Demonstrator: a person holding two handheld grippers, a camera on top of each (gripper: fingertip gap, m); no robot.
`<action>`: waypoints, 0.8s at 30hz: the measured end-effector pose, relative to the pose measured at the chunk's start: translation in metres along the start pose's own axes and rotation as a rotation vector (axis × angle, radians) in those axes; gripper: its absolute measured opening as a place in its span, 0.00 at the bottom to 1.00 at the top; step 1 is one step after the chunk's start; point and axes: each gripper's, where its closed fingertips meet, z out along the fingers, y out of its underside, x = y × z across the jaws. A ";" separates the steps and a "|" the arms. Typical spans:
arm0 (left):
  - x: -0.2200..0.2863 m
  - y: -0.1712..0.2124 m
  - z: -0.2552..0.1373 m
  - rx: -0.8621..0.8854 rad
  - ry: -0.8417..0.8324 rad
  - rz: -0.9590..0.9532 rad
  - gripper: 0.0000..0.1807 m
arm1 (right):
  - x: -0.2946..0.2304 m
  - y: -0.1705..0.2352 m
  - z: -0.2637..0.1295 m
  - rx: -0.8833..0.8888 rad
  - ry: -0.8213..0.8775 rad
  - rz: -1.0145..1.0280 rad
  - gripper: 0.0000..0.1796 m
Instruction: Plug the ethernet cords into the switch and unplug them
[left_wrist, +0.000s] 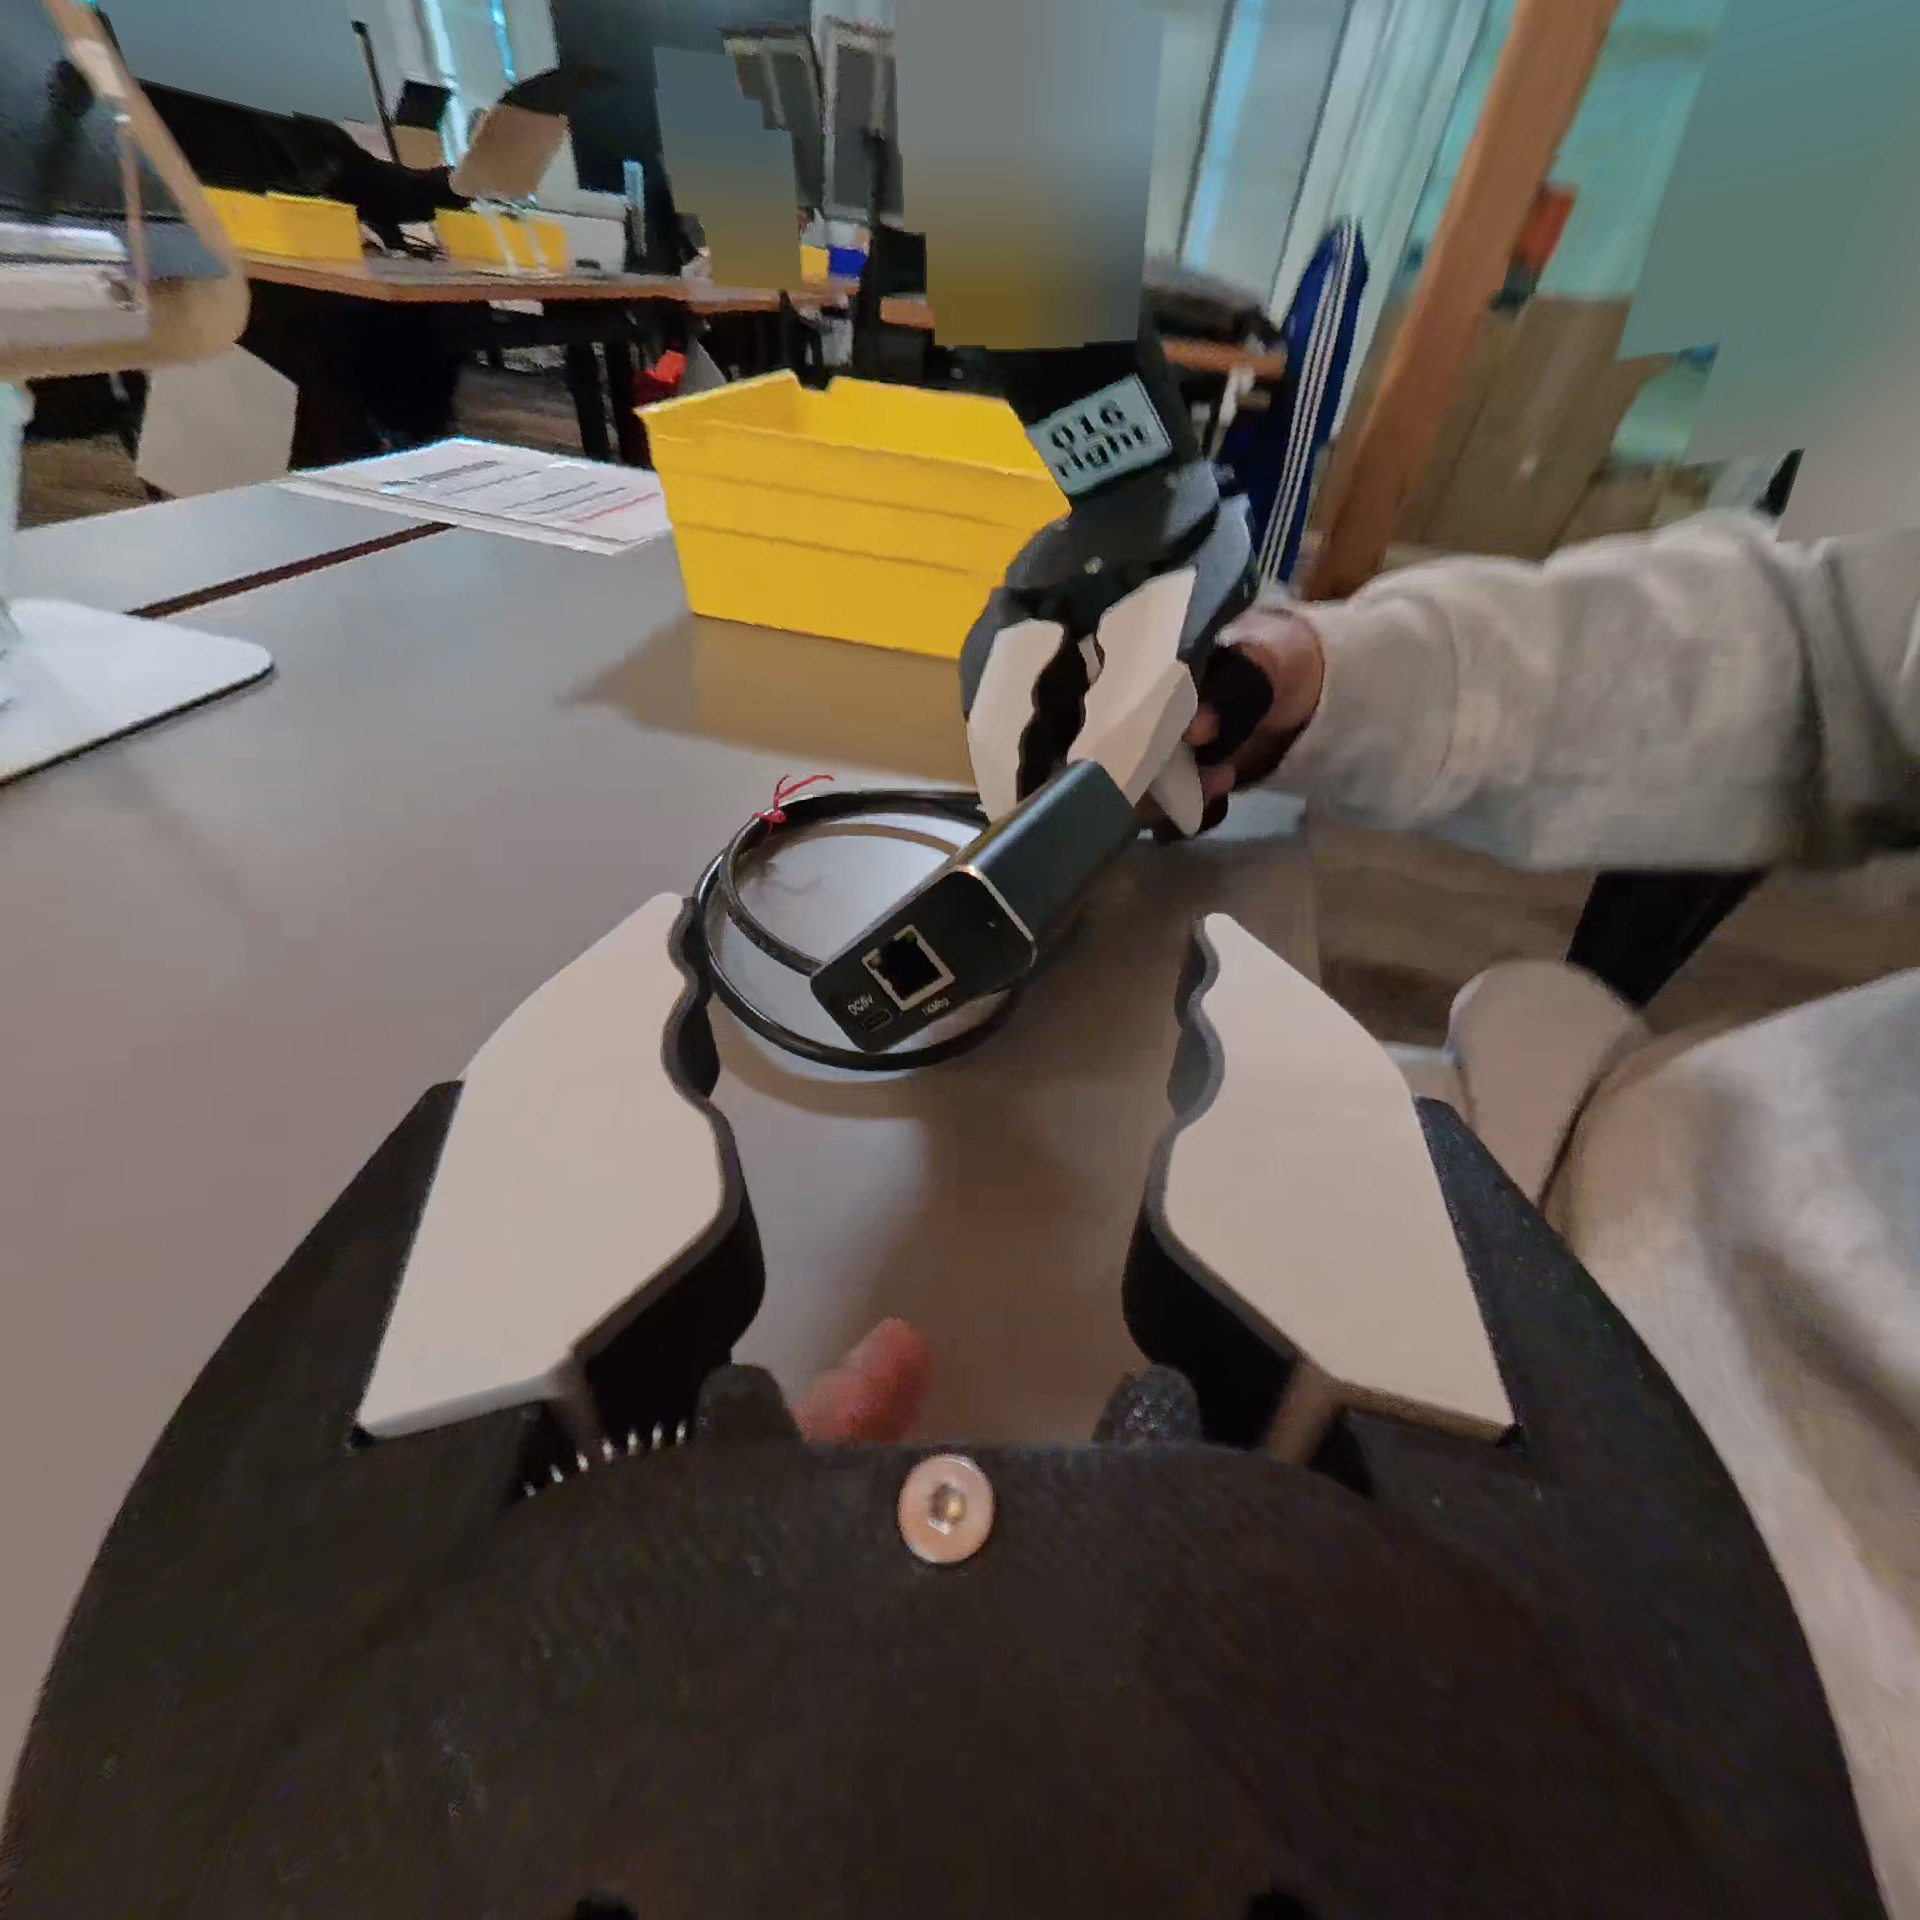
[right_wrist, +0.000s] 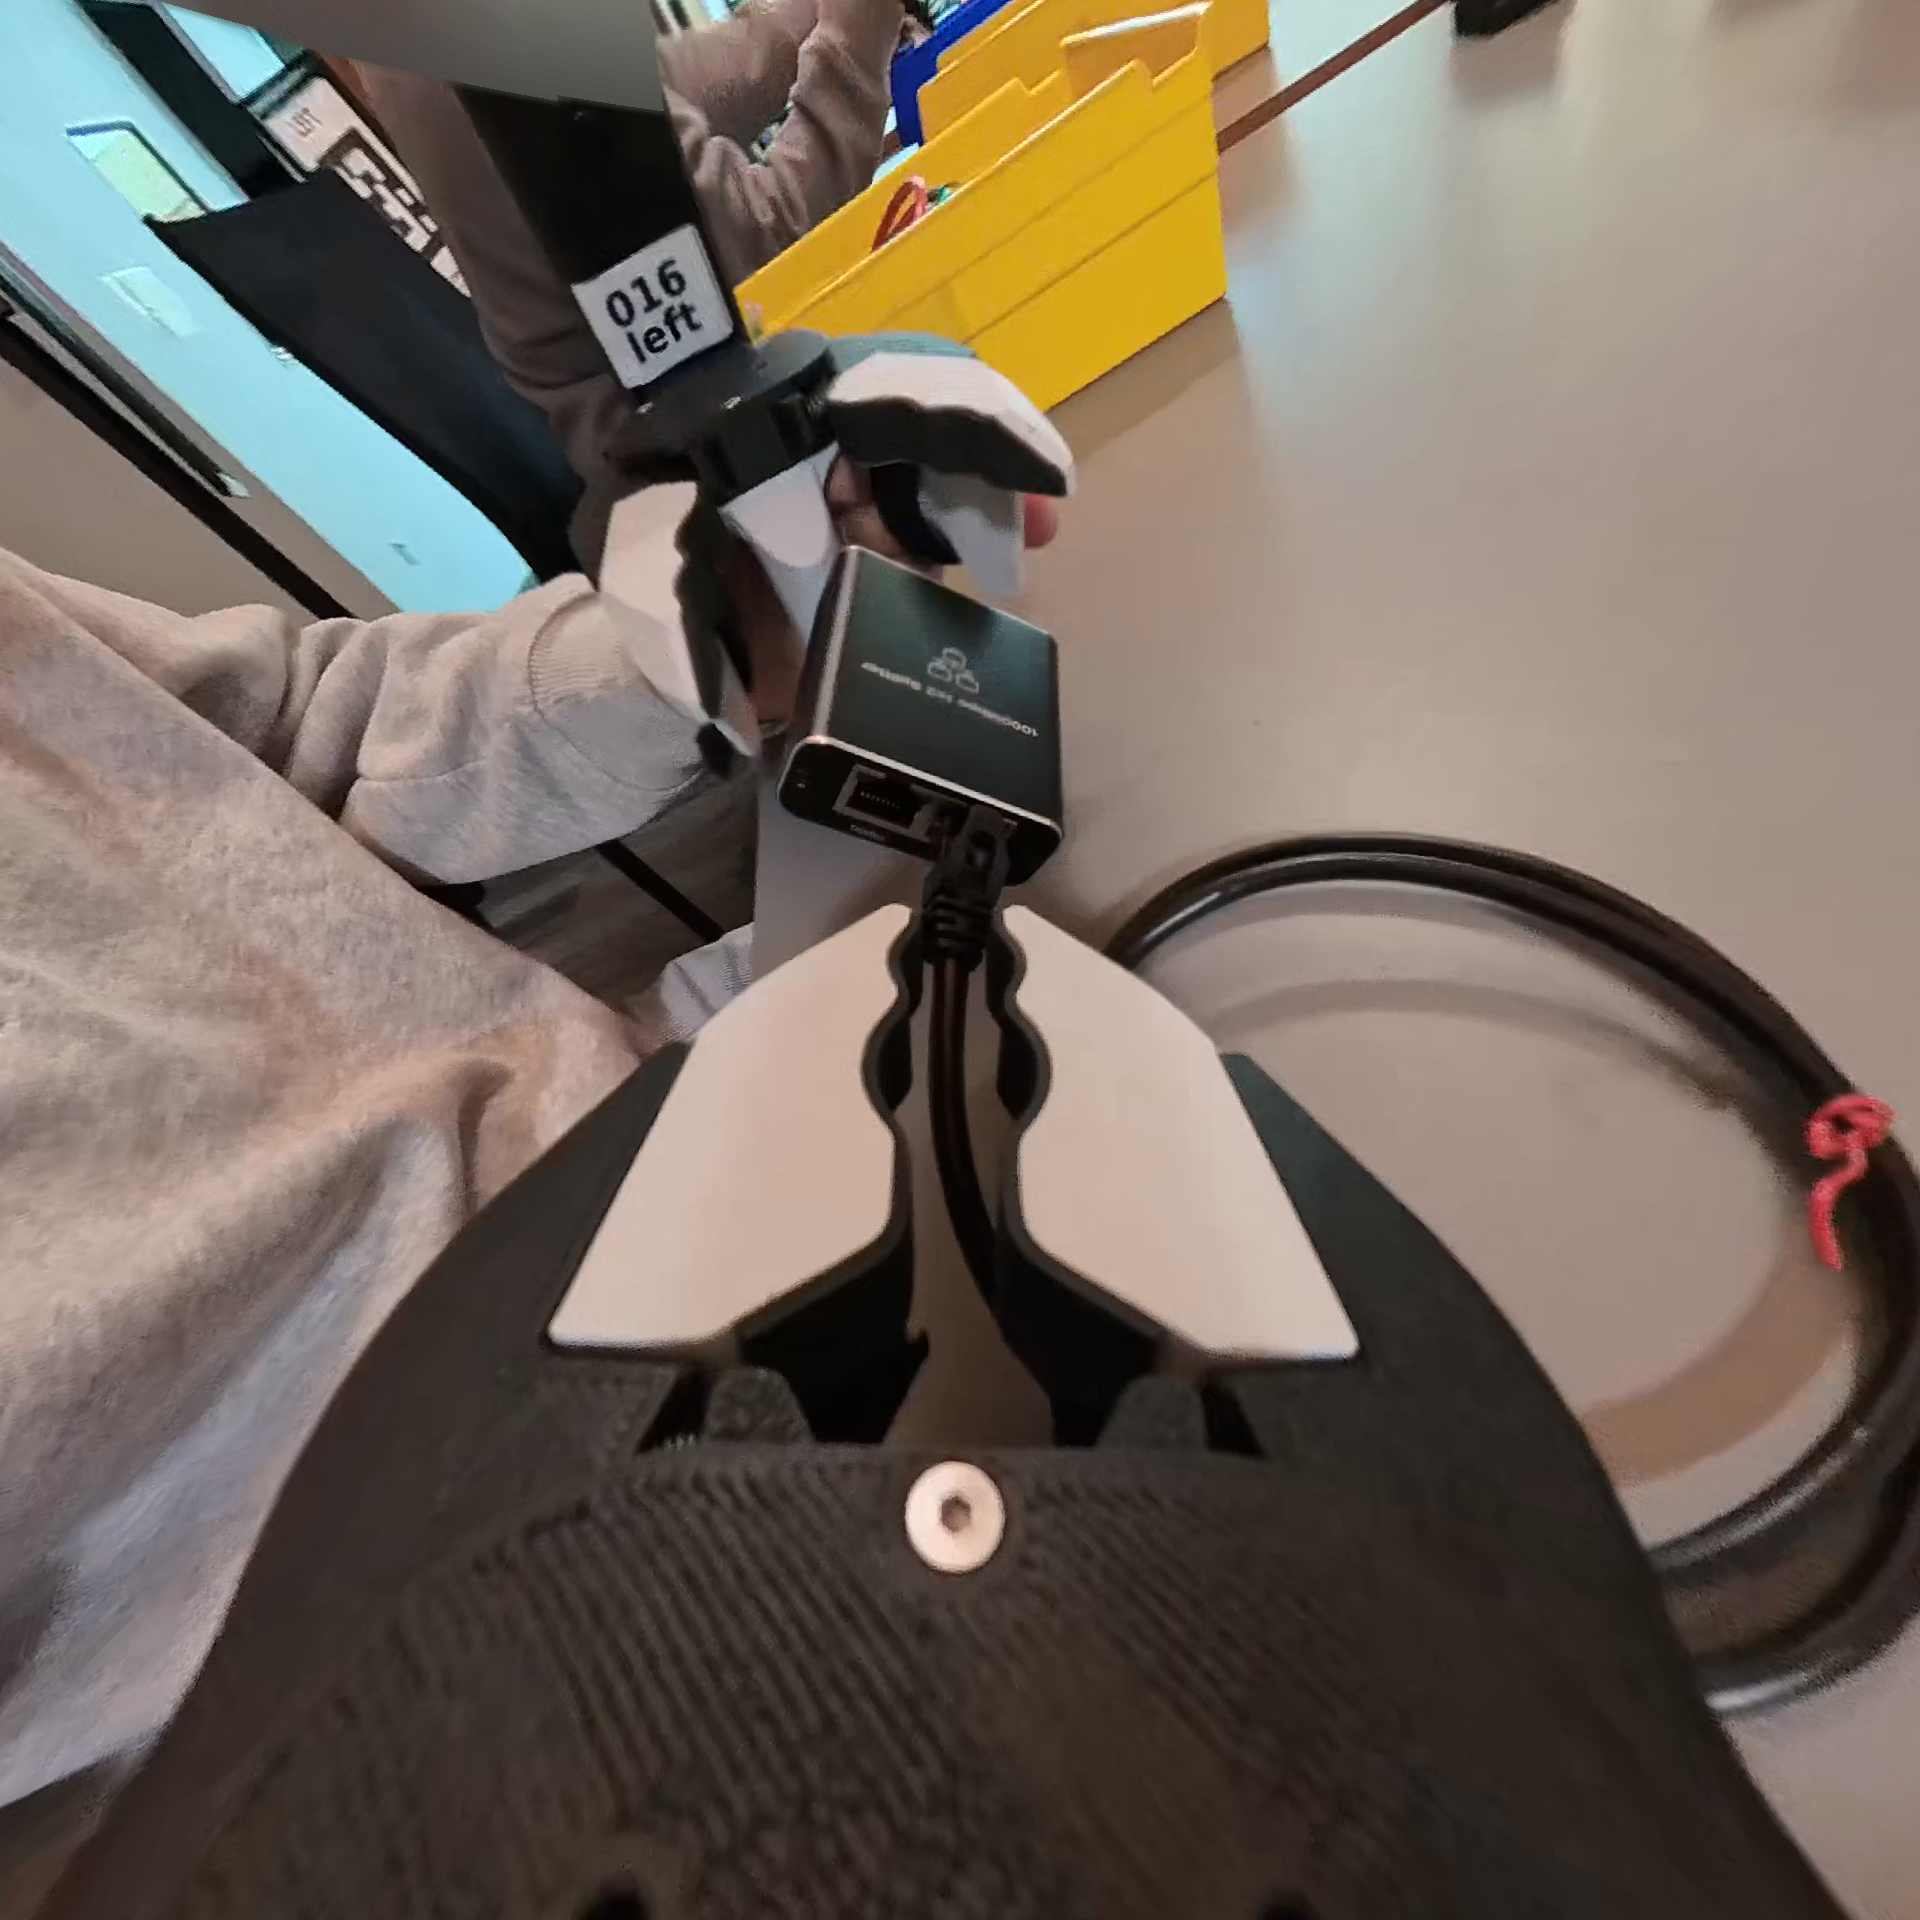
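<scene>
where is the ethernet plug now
Right wrist view, centre: the ethernet plug is at the right-hand port of the black switch, just ahead of the right gripper shut on its cord.

Switch blocks the gap ahead of left gripper. Cable coil and yellow bin obstruct; table leftward open.

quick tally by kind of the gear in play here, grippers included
black metal box switch: 1
coiled black ethernet cord: 1
red twist tie on the cord: 1
grippers: 2 (left gripper, right gripper)
total: 5
</scene>
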 end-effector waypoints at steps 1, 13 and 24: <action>0.004 0.003 0.002 -0.032 0.005 0.055 0.45 | -0.003 0.002 0.002 -0.012 -0.020 0.013 0.06; 0.031 0.019 0.010 -0.132 0.073 0.317 0.18 | -0.019 0.013 0.012 -0.068 -0.120 0.053 0.06; 0.021 0.009 0.004 -0.063 0.056 0.227 0.15 | 0.001 -0.033 -0.016 0.258 0.007 -0.009 0.19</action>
